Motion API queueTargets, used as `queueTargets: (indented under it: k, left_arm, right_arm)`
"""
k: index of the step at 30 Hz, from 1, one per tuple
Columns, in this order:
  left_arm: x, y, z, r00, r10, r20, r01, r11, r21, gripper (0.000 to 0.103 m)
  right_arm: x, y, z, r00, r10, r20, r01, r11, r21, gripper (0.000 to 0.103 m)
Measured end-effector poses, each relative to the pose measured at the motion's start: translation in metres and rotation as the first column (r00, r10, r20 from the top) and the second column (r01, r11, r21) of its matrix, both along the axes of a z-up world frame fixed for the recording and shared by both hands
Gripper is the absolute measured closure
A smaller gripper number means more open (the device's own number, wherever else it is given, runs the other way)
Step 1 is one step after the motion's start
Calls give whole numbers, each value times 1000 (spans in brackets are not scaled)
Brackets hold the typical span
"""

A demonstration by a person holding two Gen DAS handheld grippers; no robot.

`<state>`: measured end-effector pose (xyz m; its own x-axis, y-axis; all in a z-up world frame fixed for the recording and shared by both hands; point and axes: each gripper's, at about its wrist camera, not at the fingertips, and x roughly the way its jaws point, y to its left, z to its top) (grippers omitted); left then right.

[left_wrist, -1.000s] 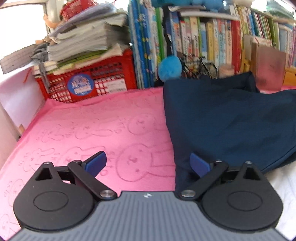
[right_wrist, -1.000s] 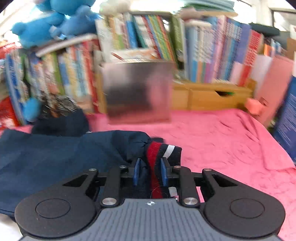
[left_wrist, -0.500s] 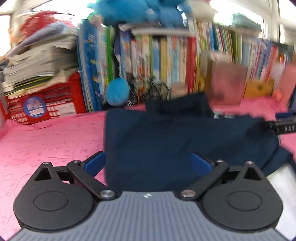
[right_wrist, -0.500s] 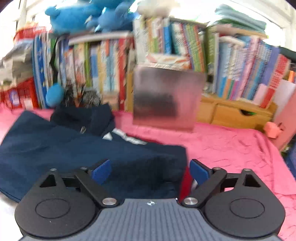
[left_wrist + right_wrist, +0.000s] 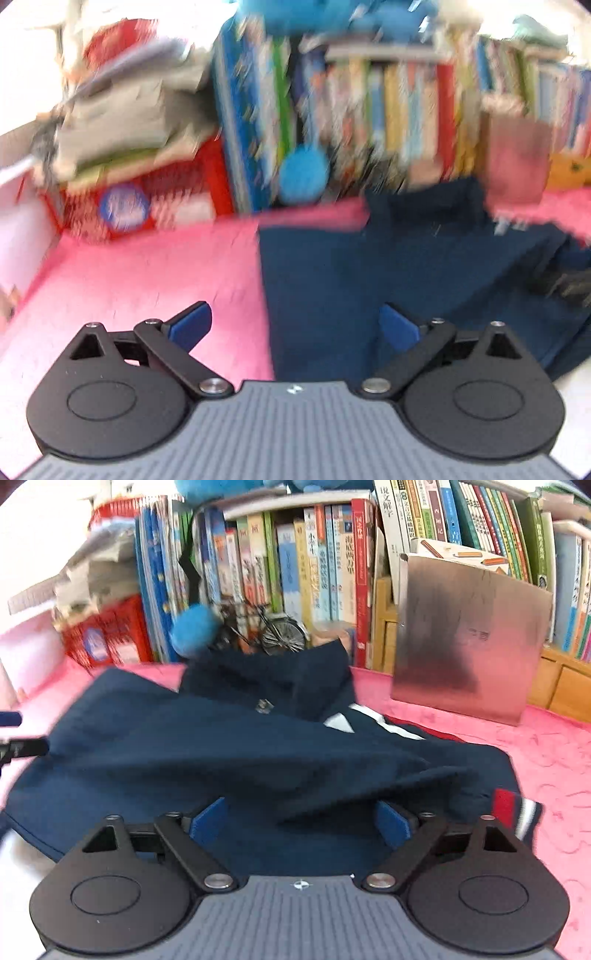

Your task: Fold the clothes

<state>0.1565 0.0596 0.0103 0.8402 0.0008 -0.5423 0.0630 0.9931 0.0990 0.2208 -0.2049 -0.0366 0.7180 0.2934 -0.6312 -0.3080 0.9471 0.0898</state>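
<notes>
A navy garment (image 5: 221, 753) lies partly folded on the pink towel (image 5: 546, 760), with a red, white and navy striped cuff (image 5: 513, 808) at its right edge. It also shows in the left wrist view (image 5: 388, 266), right of bare pink towel (image 5: 147, 273). My right gripper (image 5: 301, 823) is open and empty just above the garment's near part. My left gripper (image 5: 295, 326) is open and empty over the garment's left edge. The left view is blurred.
A row of books (image 5: 314, 561) lines the back. A red basket (image 5: 155, 192) with stacked papers stands at back left. A blue pom-pom (image 5: 192, 631), a small model bicycle (image 5: 273, 631) and a brown board (image 5: 465, 646) stand behind the garment.
My right gripper opened, let go of the striped cuff and swung left over the garment. My left gripper swung right, then back left, staying open.
</notes>
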Motion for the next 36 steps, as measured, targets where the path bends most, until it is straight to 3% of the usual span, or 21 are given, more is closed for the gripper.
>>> queueTargets:
  k: [2, 4, 6, 8, 10, 12, 14, 17, 19, 22, 26, 32, 36]
  left_arm:
    - [13, -12, 3, 999, -47, 12, 48, 998, -36, 3]
    - [31, -23, -8, 999, -51, -3, 51, 999, -6, 3]
    - [51, -25, -31, 999, 37, -15, -35, 992, 122, 3]
    - [59, -7, -48, 997, 74, -23, -71, 991, 109, 0]
    - [66, 11, -64, 993, 110, -33, -107, 990, 95, 0]
    - [70, 26, -58, 979, 192, -71, -186, 979, 80, 2]
    - [65, 27, -40, 982, 181, -56, -179, 983, 37, 8]
    - [58, 10, -12, 996, 91, 9, -90, 996, -13, 7]
    - [60, -7, -7, 1000, 14, 13, -13, 1000, -24, 5]
    - [73, -26, -24, 1000, 2, -30, -2, 1000, -1, 5]
    - [79, -24, -65, 999, 42, -32, -39, 996, 86, 1]
    - [83, 6, -71, 995, 56, -85, -58, 998, -24, 0]
    - [85, 17, -74, 993, 51, -109, -60, 995, -83, 0]
  right_arm:
    - [6, 6, -5, 1000, 6, -18, -7, 1000, -12, 11]
    - [6, 14, -7, 1000, 20, -10, -20, 999, -49, 10]
    - [4, 11, -7, 1000, 16, 8, -16, 997, -76, 10]
    - [4, -3, -11, 998, -45, 35, 49, 987, -151, 2]
    - [5, -24, -16, 996, -73, 46, 81, 978, -190, 3]
    - [5, -38, -14, 996, -83, 26, 86, 983, -163, 4]
    - [4, -35, -4, 994, -99, 50, 105, 983, -151, 4]
    - [1, -18, 16, 990, -5, 140, 9, 999, -34, 0]
    - [6, 5, 22, 983, 65, 174, -62, 998, -24, 0]
    - [21, 37, 10, 977, 136, 162, -122, 988, -91, 0]
    - [39, 66, -17, 970, 219, 102, -204, 969, -139, 0]
    - [41, 47, -22, 949, 312, 44, -300, 938, -173, 0]
    - [42, -12, -18, 981, 190, 38, -177, 957, -230, 0]
